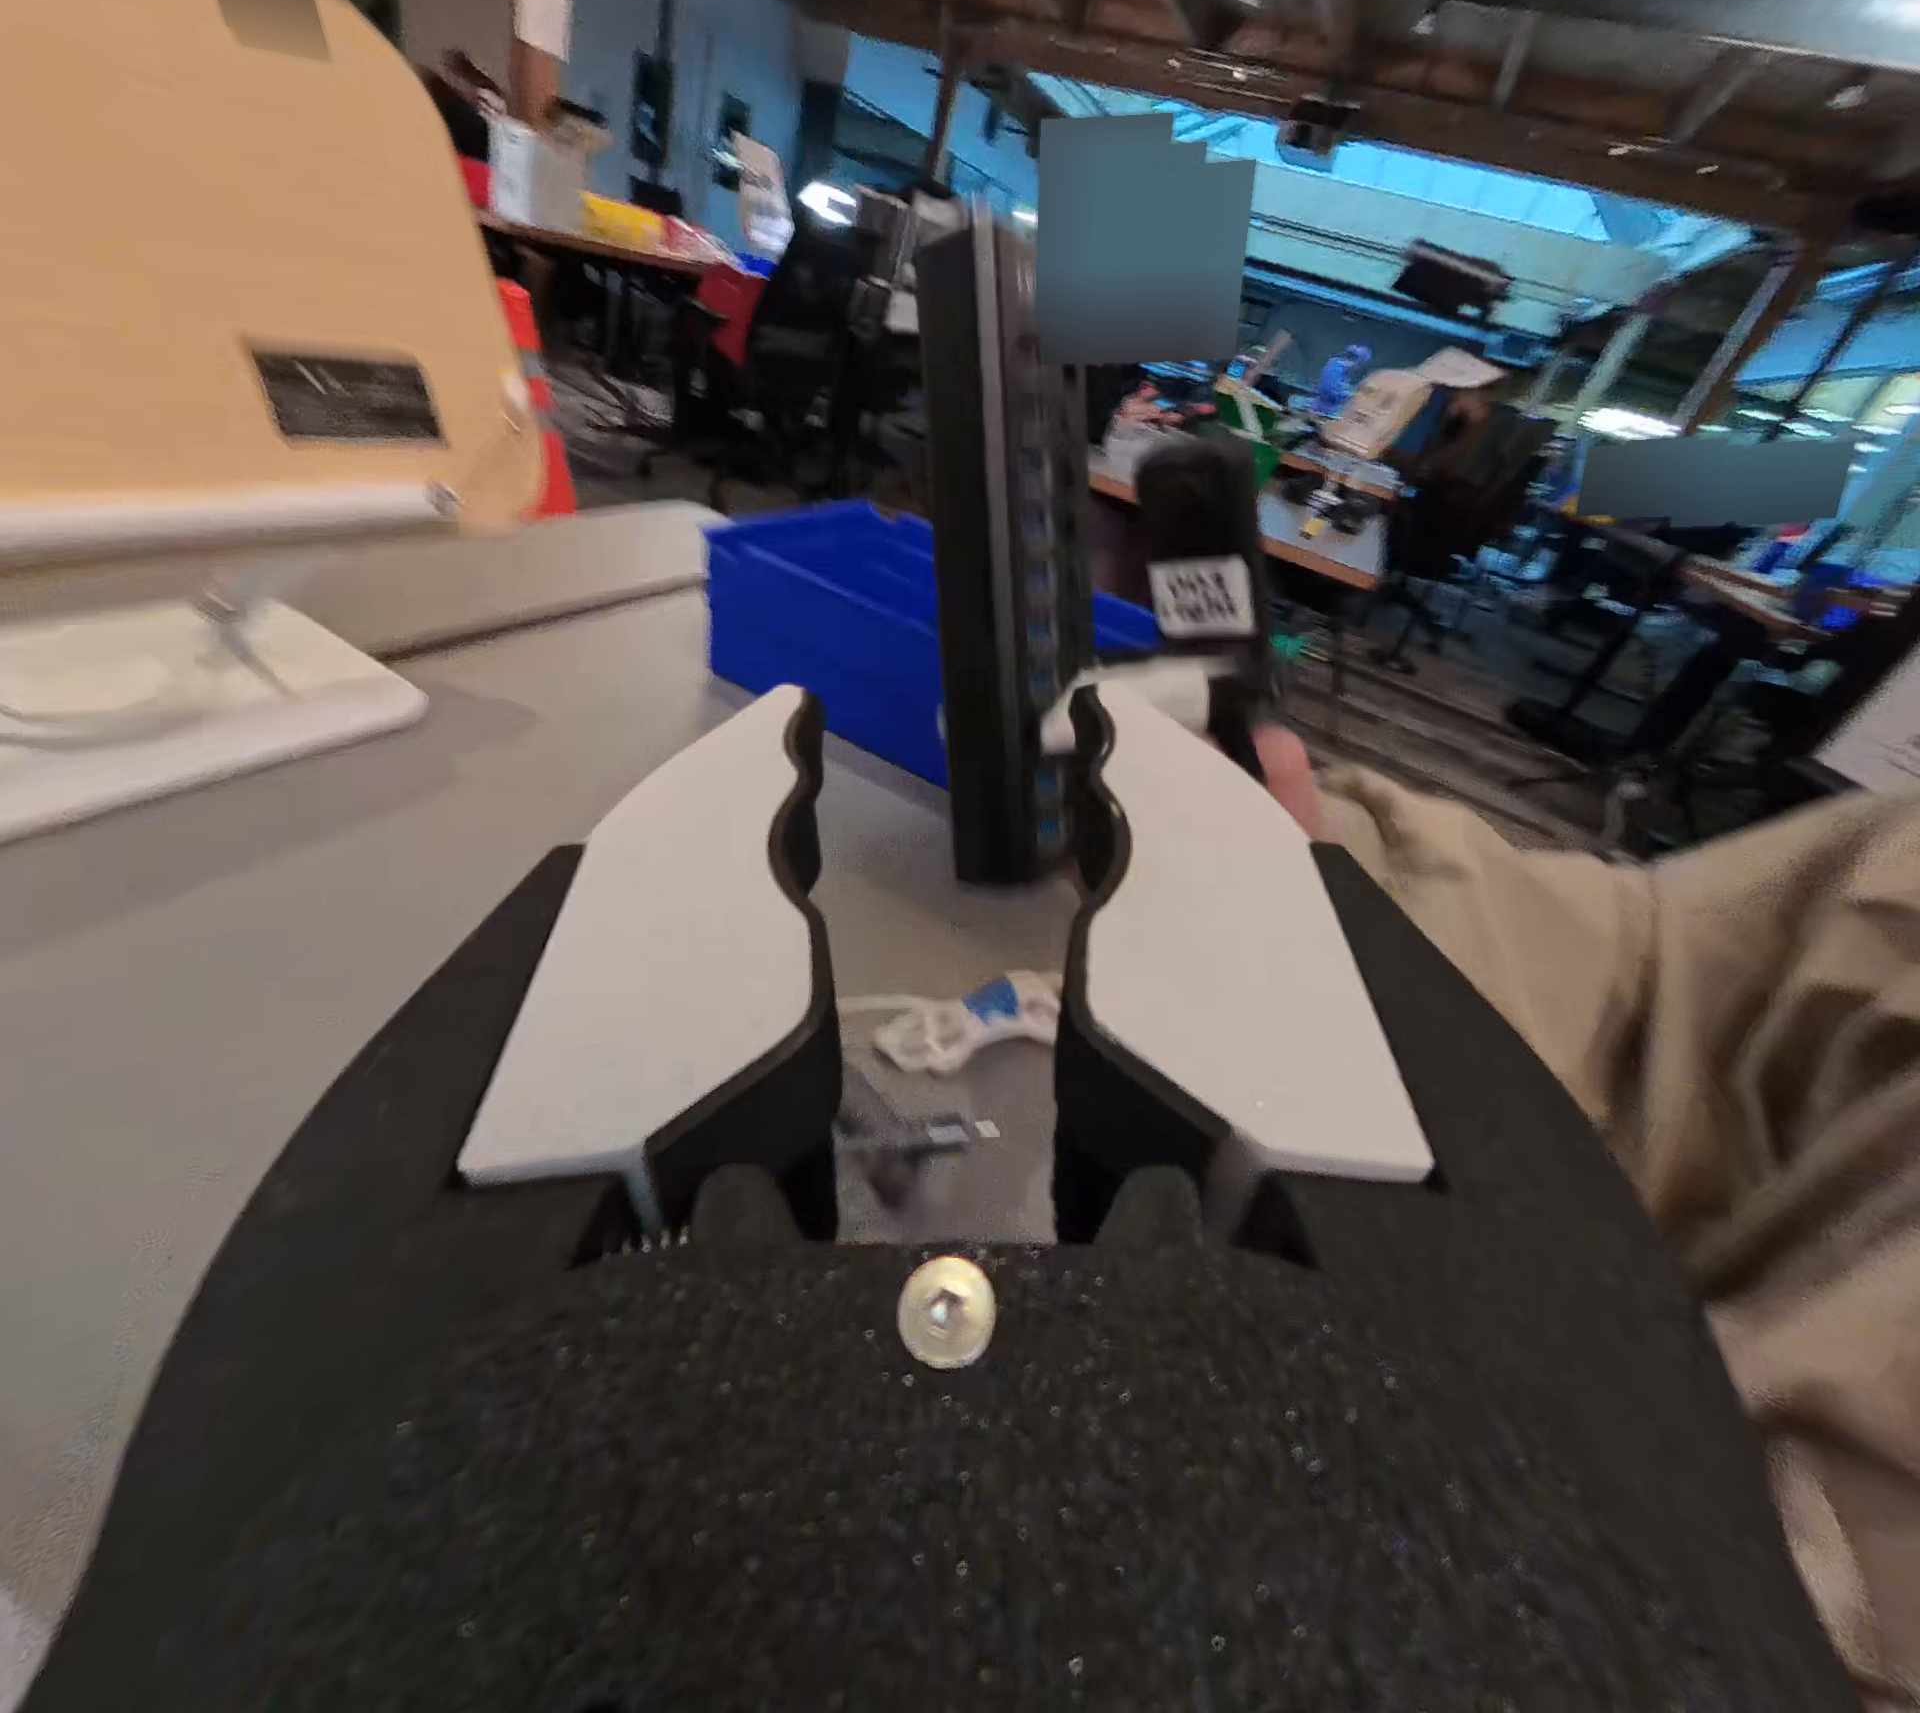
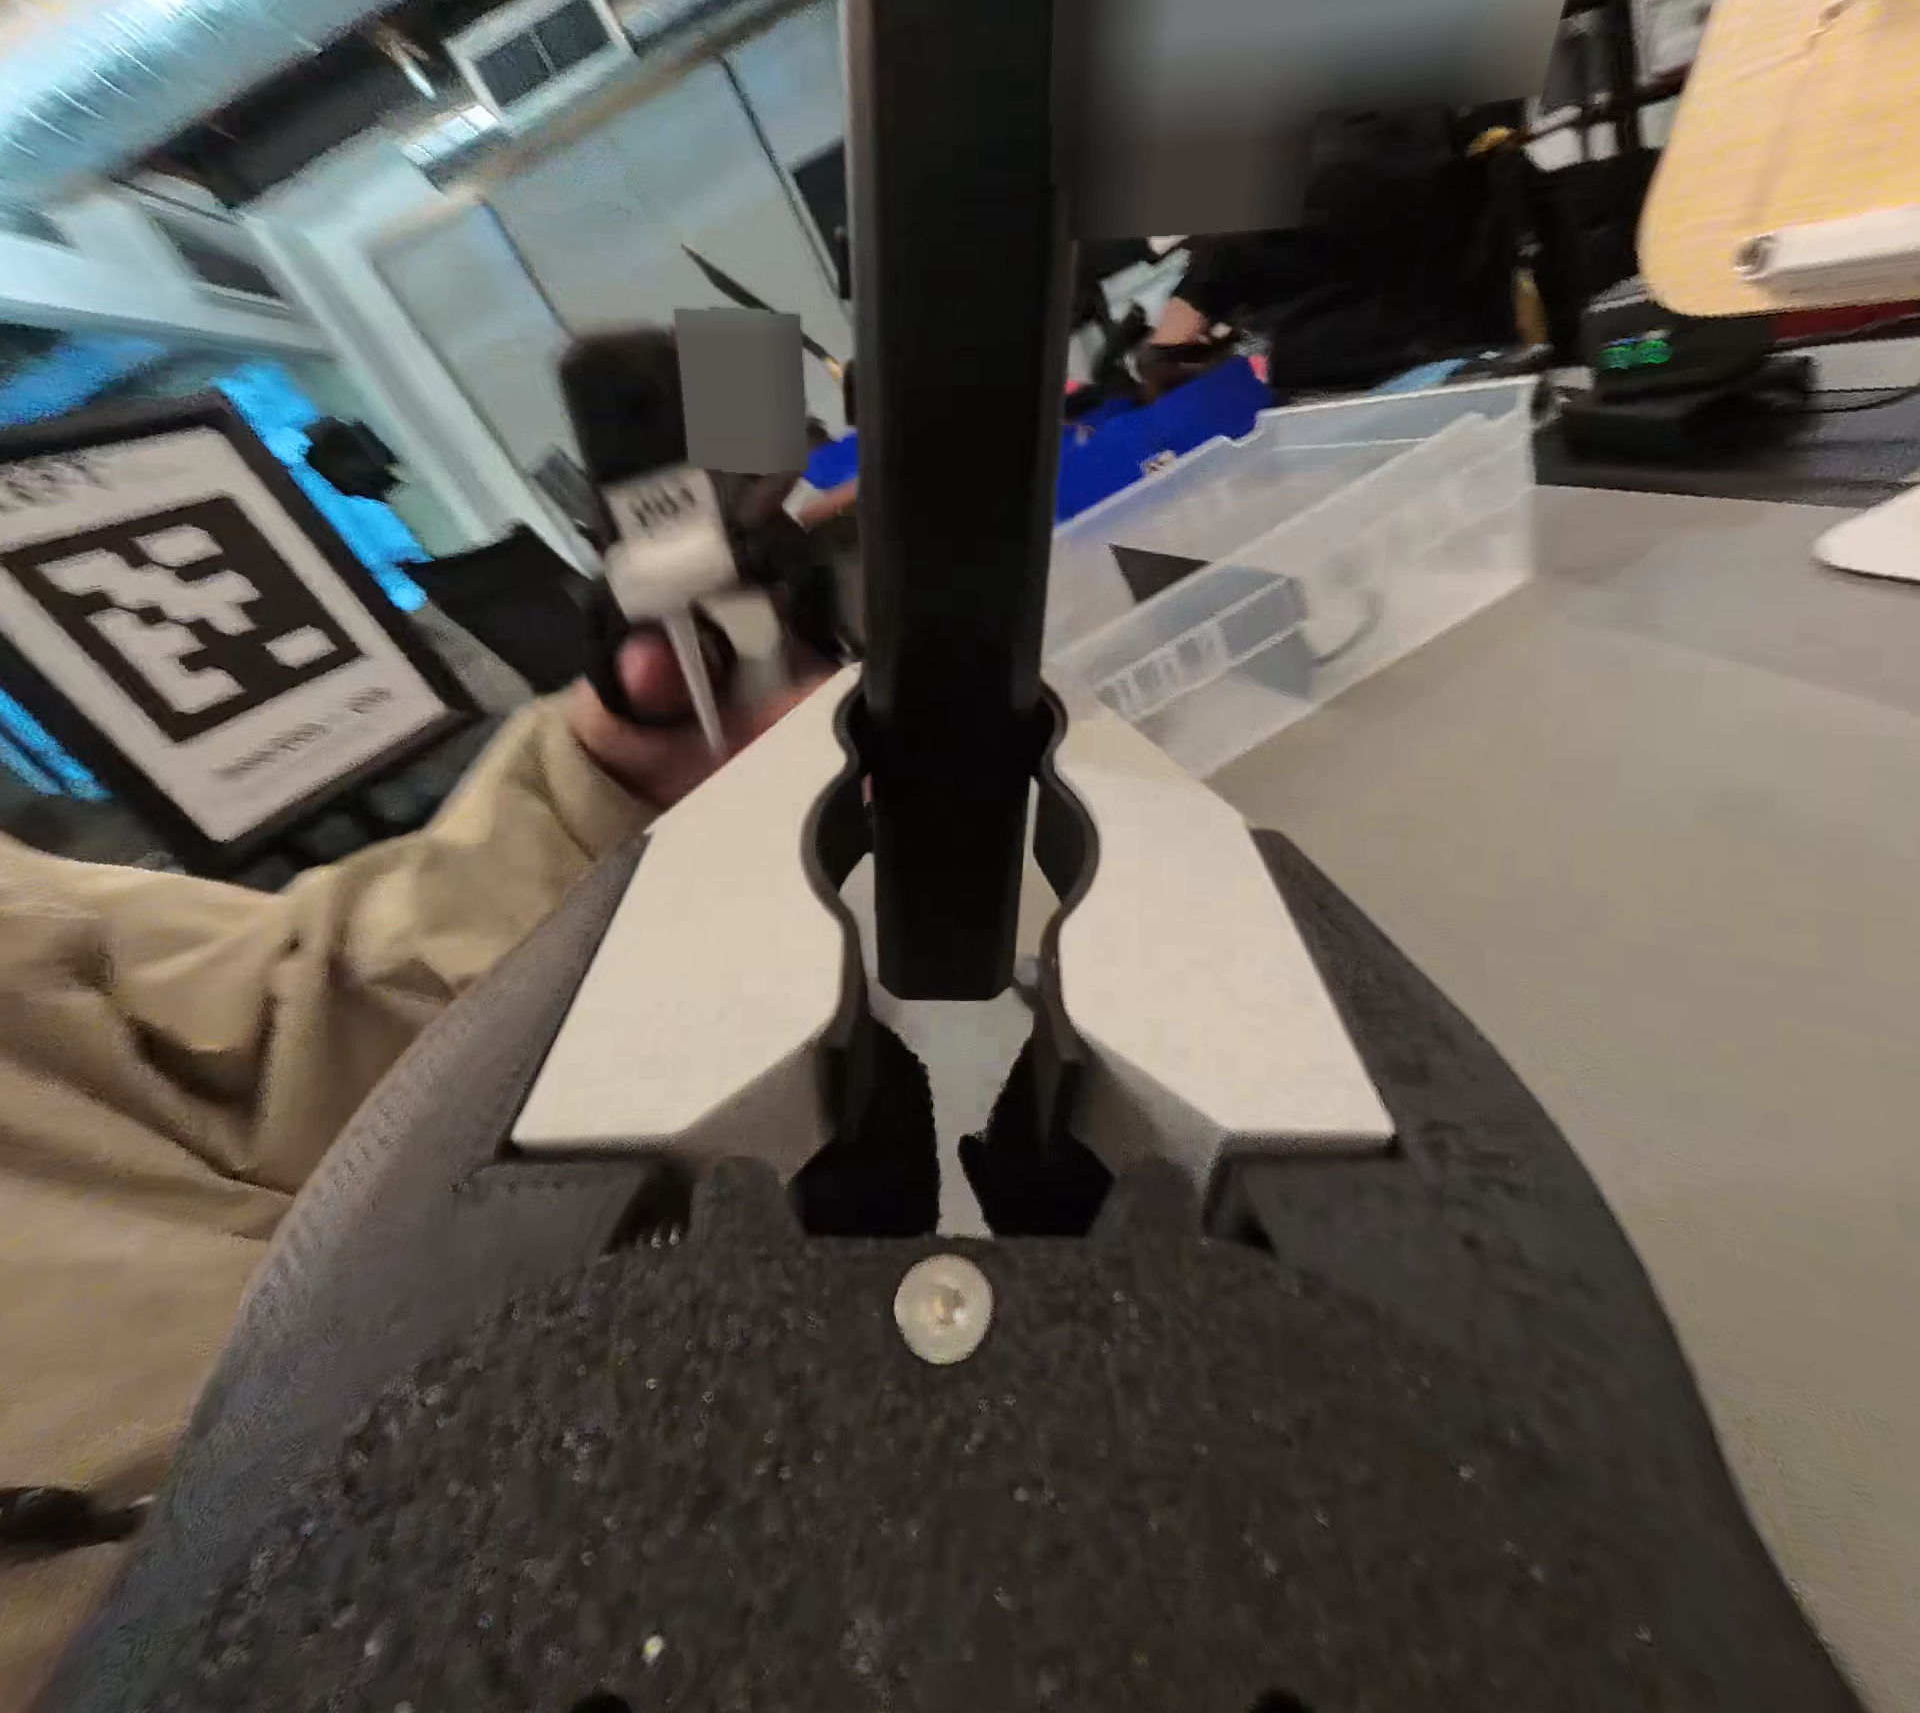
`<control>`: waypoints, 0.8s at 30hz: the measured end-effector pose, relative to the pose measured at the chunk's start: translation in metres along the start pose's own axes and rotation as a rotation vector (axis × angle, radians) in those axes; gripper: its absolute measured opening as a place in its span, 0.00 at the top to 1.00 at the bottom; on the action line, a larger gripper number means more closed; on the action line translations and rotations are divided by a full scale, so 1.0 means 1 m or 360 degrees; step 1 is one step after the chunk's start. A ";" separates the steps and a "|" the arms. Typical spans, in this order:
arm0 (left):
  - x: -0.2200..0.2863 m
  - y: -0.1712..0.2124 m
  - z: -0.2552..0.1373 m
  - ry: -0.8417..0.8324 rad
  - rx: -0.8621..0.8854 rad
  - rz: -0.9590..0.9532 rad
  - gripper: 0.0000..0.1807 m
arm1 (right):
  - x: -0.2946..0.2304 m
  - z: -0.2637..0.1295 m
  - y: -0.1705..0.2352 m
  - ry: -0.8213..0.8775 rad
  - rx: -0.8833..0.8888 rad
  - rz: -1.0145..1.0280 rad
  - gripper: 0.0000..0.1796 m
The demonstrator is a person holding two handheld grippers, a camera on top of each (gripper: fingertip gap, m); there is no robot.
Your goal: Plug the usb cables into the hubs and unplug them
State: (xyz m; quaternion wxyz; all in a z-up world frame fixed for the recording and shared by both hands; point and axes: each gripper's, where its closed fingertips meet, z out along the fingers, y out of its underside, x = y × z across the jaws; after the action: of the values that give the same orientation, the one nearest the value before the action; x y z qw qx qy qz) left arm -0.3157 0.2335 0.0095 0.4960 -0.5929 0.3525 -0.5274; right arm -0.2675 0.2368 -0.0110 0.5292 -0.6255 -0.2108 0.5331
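A long black USB hub (image 1: 982, 520) stands upright with its foot on or just above the grey table (image 1: 312, 988); its row of blue ports faces right. My right gripper (image 2: 951, 728) is shut on the lower part of the hub (image 2: 956, 313). It also shows in the left wrist view (image 1: 1195, 614), behind the hub. My left gripper (image 1: 943, 718) is open and empty, just in front of the hub; it shows in the right wrist view (image 2: 675, 583) beyond the hub. A white USB cable with a blue plug (image 1: 971, 1019) lies on the table between my left fingers.
A blue bin (image 1: 821, 614) stands behind the hub. A clear plastic bin (image 2: 1299, 541) holding a black item stands at the right. A beige panel (image 1: 208, 209) on a white base (image 1: 156, 707) stands at the left. A black-and-white marker board (image 2: 177, 614) stands off the table. The left gripper's tips are roughly 7 centimeters from the right gripper's. The beige panel (image 1: 208, 209) is about 35 centimeters from both grippers' fingertips.
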 end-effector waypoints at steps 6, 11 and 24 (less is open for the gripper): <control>0.035 0.080 0.023 0.0342 -0.0396 -0.0216 0.66 | -0.008 0.004 0.017 -0.0205 -0.0042 0.0169 0.85; 0.040 0.106 0.030 0.0381 -0.0546 -0.0221 0.68 | -0.023 0.012 0.042 -0.0312 -0.0224 0.0149 0.85; 0.043 0.102 0.031 0.0371 -0.0452 -0.0383 0.83 | -0.029 0.019 0.052 -0.0321 -0.0245 0.0109 0.85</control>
State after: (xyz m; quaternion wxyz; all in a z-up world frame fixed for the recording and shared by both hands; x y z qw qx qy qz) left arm -0.2660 0.1735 -0.0755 0.2969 -0.6297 0.4049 -0.5928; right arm -0.3100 0.2028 -0.0415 0.4373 -0.6143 -0.2818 0.5933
